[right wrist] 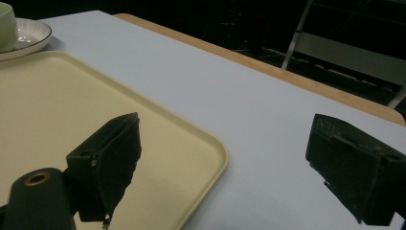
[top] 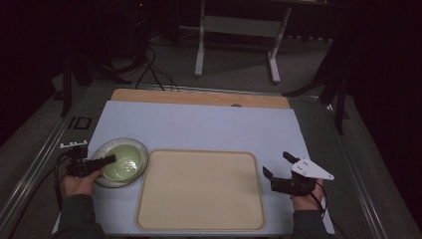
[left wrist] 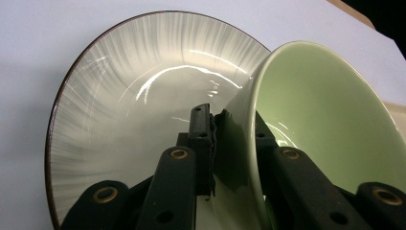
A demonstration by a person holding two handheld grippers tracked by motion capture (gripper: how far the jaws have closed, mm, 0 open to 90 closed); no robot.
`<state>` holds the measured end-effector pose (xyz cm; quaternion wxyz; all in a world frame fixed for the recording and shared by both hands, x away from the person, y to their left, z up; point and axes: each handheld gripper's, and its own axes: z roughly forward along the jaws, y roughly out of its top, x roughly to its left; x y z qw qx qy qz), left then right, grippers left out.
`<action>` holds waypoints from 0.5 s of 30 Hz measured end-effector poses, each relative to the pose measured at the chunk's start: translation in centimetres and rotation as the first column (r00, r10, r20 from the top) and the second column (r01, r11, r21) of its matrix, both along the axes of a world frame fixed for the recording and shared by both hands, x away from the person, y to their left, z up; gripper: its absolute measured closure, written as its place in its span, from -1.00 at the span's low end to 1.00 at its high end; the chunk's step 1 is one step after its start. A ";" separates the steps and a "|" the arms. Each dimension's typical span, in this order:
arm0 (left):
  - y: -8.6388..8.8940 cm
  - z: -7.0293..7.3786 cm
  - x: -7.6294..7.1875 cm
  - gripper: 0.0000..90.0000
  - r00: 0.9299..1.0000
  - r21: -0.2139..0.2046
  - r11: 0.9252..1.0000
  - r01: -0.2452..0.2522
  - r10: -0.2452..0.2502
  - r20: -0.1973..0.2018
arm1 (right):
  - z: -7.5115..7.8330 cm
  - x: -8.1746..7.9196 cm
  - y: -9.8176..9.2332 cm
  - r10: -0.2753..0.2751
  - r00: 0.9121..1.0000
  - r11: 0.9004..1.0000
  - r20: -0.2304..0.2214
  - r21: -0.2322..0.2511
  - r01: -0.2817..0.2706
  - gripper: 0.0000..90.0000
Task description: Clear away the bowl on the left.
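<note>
Seen from the high view, a pale blue tabletop (top: 199, 124) with a wooden strip along its far edge carries a large cream tray (top: 201, 190) at the near centre. Just left of the tray sits a round plate (top: 140, 150) with a dark rim, and a pale green bowl (top: 122, 163) rests on it. The person's left hand (top: 79, 183) comes in from the bottom left holding the left tongs (top: 110, 159), which reach onto the near-left rim of the bowl. The right hand (top: 304, 199) holds the right tongs (top: 278, 165) just beside the tray's right edge, jaws spread apart, with a grey three-cornered plate (top: 311, 168) on top. In the left gripper view, the left tongs (left wrist: 232, 143) are pinching the wall of the green bowl (left wrist: 325, 124): one jaw lies outside the wall and the other inside, pressed close on it. The bowl appears tilted toward the camera over the streaked grey-white plate (left wrist: 119, 105), which lies on the blue tabletop (left wrist: 28, 57). In the right gripper view, the right tongs (right wrist: 230, 172) stand wide open with nothing between them, one jaw above the tray's (right wrist: 57, 105) corner and the other above bare tabletop (right wrist: 239, 96). At the far upper left, the plate (right wrist: 28, 36) and an edge of the bowl (right wrist: 5, 24) are visible.
</note>
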<state>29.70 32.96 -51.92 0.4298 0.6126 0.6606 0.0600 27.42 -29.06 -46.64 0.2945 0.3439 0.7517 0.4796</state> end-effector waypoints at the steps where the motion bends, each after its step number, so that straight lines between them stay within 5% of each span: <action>1: 0.0 0.0 0.0 0.77 1.000 -0.001 1.000 -0.002 0.002 0.003 | 0.0 0.0 0.0 -0.001 1.000 1.000 0.002 0.001 0.001 -0.75; 15: -0.3 0.4 -0.3 0.77 1.000 0.020 1.000 0.001 -0.002 0.010 | 0.0 0.0 -0.1 -0.001 1.000 1.000 0.006 0.000 0.001 -0.75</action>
